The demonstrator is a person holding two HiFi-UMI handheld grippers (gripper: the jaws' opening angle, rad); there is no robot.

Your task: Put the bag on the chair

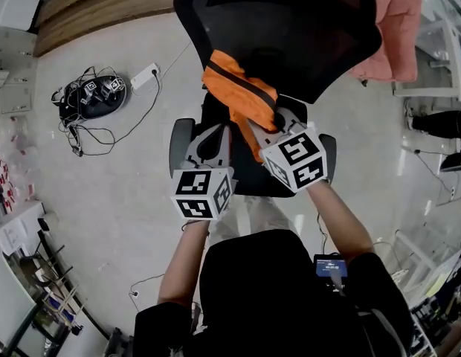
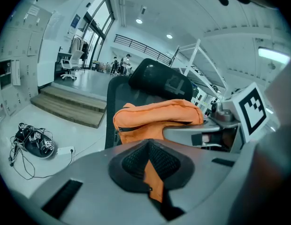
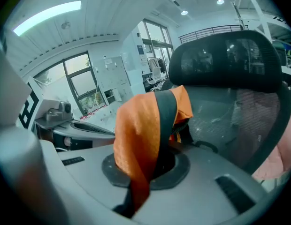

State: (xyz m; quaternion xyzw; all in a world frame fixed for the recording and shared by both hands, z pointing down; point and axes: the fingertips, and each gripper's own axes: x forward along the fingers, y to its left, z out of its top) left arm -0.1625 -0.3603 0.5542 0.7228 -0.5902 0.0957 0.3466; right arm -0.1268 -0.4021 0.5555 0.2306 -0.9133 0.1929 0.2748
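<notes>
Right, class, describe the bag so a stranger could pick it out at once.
Find the black mesh office chair in the middle of the pale floor. Just in front of its backrest, the bag is held by the jaws of the left gripper and the right gripper. It is the only bright orange thing, with a black band, unlike the pink cloth near the chair.

Chair (image 1: 290, 28) and cable tangle (image 1: 93, 99) on floor (image 1: 111, 199)

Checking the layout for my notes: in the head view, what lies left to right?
Black heap of gear and cables → white power strip → left gripper → right gripper → pink padded garment. The orange bag and black mesh chair overlap both grippers, so they are omitted.
</notes>
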